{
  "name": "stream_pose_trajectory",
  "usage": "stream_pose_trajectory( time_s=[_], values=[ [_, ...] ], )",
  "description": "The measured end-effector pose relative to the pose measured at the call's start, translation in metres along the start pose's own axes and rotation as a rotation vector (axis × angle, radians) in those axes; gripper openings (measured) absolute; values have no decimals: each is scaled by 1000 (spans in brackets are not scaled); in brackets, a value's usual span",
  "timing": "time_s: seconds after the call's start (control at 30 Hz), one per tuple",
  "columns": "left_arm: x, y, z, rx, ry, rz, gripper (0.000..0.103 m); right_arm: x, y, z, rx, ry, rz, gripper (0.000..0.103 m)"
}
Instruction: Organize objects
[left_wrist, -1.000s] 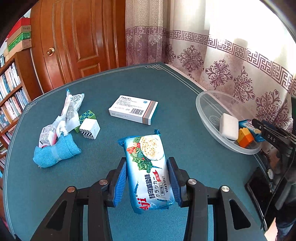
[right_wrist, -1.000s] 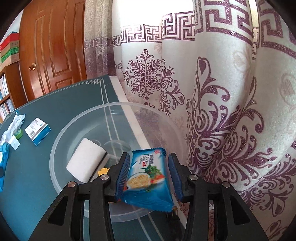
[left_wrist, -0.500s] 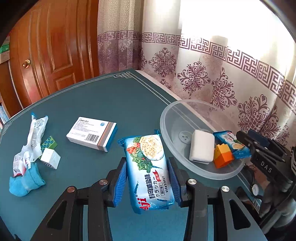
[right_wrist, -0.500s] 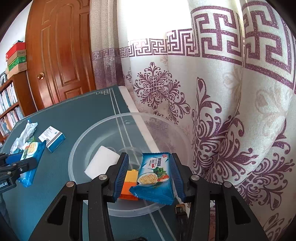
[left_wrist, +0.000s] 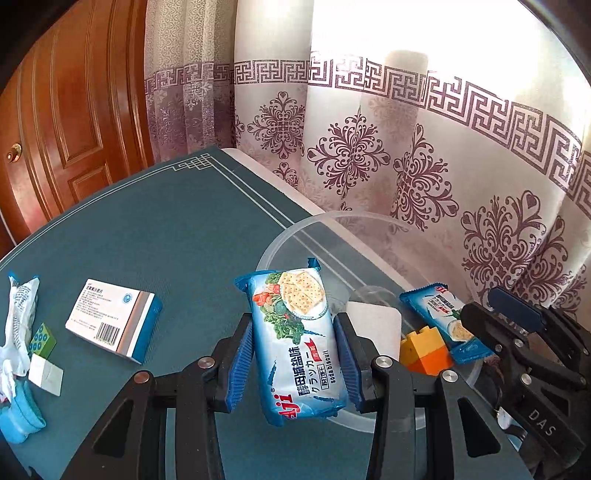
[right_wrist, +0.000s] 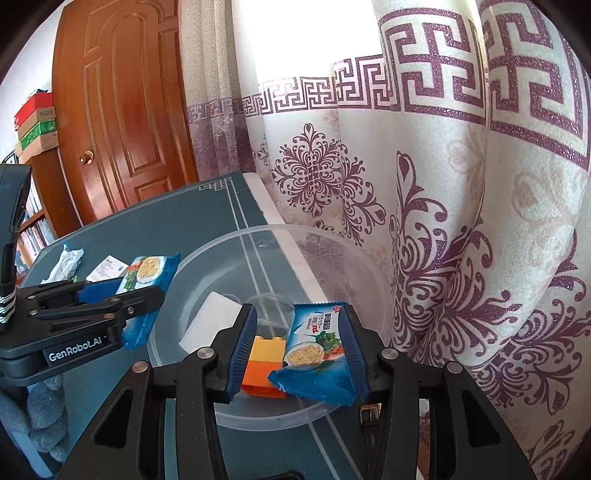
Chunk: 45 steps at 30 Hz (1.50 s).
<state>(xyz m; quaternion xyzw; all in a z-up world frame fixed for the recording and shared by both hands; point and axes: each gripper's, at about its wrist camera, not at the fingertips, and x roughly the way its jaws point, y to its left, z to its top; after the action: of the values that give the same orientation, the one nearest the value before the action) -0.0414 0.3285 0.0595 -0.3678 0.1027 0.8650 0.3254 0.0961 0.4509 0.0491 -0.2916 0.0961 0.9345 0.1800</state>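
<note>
The large cracker pack (left_wrist: 299, 343) sits clenched between the blue pads of the left gripper (left_wrist: 295, 354), held lengthwise and above the near rim of the clear plastic bowl (left_wrist: 295, 236). The right gripper (right_wrist: 297, 343) is spread wide; the small cracker pack (right_wrist: 317, 347) leans against its right pad only, resting tilted over the yellow-and-orange block (right_wrist: 264, 360) in the bowl.

Risks, near to far:
- Releasing the large pack at the rim may let it tip back onto the table (left_wrist: 177, 236).
- The two grippers work close together over the bowl; a collision could shove the light bowl toward the table edge by the curtain (left_wrist: 406, 147).
- The white block (left_wrist: 375, 325) limits flat landing room.

The medicine box (left_wrist: 114, 325) is not yet stowed.
</note>
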Motion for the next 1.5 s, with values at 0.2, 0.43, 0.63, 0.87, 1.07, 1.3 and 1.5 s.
stream_pose_trajectory(
  time_s=[0.2,0.43,0.63,0.87,1.07,1.3,1.5],
  values=[
    [14,-3,11,-14,-3,-6,50,1,0,-1,5,7,-3,48],
    [-3,8,12,-44,-70,15,78,1,3,-2,3,8,4,48],
    [-7,18,6,-66,-62,52,78,1,6,-2,-4,6,13,48],
    [-14,25,-5,-83,-55,82,82,-3,9,-1,-10,-2,21,48],
    [-20,37,-14,-109,-46,111,86,-5,14,-2,-19,-2,31,48],
    [-24,57,-27,-155,-22,147,92,-6,24,-4,-23,16,73,48],
    [-31,76,-37,-181,-18,200,97,-11,39,-6,-45,18,103,48]
  ],
)
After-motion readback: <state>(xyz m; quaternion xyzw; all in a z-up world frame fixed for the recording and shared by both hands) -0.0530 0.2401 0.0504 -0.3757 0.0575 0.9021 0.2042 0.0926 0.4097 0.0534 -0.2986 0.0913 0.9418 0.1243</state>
